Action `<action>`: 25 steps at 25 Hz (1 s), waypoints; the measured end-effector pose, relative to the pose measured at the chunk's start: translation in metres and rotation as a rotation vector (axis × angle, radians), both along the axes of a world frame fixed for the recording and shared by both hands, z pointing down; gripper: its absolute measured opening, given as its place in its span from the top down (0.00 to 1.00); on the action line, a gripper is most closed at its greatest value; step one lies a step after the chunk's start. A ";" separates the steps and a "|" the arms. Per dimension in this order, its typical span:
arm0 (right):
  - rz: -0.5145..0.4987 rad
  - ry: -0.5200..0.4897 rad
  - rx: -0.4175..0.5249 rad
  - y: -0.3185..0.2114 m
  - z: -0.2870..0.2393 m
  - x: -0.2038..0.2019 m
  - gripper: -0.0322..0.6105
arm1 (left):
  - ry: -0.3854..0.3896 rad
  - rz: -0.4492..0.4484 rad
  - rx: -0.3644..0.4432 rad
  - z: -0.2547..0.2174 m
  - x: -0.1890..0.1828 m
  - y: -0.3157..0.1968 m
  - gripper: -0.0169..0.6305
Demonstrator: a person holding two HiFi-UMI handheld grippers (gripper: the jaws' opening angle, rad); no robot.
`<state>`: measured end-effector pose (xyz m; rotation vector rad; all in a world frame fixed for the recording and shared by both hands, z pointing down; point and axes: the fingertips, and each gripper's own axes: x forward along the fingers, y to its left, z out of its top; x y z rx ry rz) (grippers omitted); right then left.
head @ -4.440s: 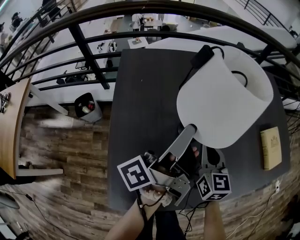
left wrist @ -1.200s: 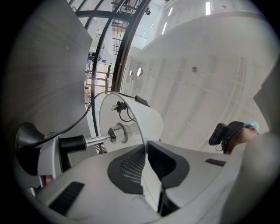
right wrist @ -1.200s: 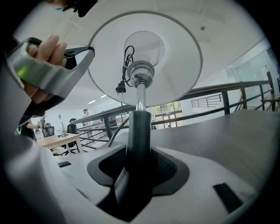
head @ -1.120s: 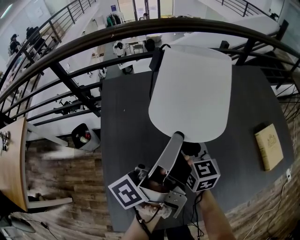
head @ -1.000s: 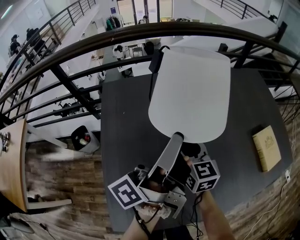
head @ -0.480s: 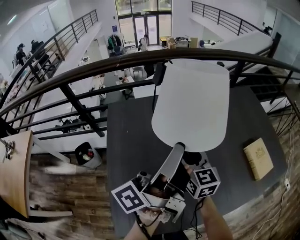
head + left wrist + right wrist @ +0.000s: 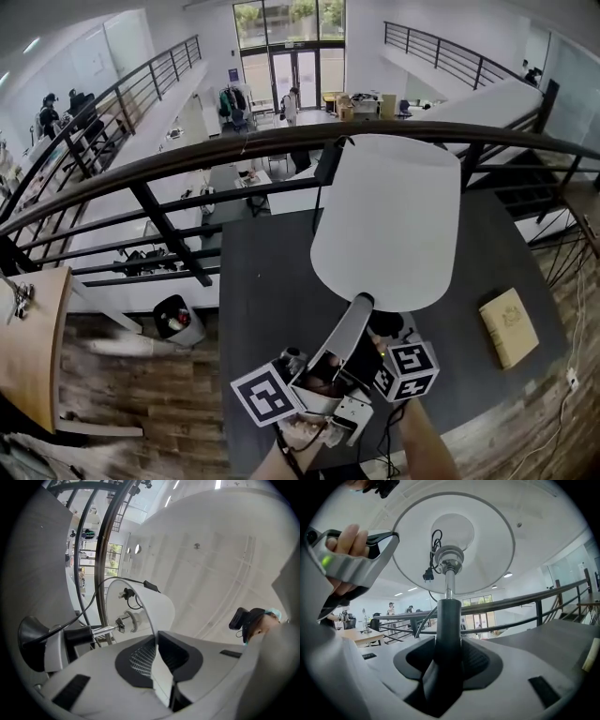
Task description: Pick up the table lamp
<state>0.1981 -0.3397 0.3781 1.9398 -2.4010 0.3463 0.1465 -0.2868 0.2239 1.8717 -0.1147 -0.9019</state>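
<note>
Where both sets of fingers meet: one table lamp [image 7: 389, 220]. Left gripper [image 7: 157, 639]: jaws nearly together, pinching the rim of the one white shade [image 7: 161, 609]. Right gripper [image 7: 447, 644]: jaws wide, clamped round the black stem [image 7: 446, 620]. One tan book [image 7: 507, 326], right of the fingers, flat on the dark table [image 7: 272, 281]. One bin [image 7: 176, 317], left of the fingers, on the wood floor [image 7: 131, 403]. Dark railing [image 7: 187, 155] beyond; open atrium.

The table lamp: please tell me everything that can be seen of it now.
The table lamp is held upright over the dark table. Its plain white shade looks thin and stiff. A chrome rod joins a thick black stem, clamped by the right gripper. The left gripper pinches the shade's lower rim. A black cord with plug hangs inside.
</note>
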 end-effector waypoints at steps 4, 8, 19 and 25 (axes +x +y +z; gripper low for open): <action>0.013 -0.002 0.006 0.007 -0.004 0.002 0.64 | 0.000 0.010 0.005 -0.004 0.001 0.008 0.90; 0.018 0.008 0.012 0.012 -0.008 0.004 0.64 | 0.007 0.010 -0.002 -0.006 0.002 0.014 0.90; 0.035 0.013 0.022 0.023 -0.012 0.004 0.64 | 0.009 0.016 -0.003 -0.009 0.000 0.027 0.90; 0.047 0.014 0.028 0.028 -0.010 0.005 0.64 | 0.010 0.021 -0.005 -0.006 0.001 0.031 0.90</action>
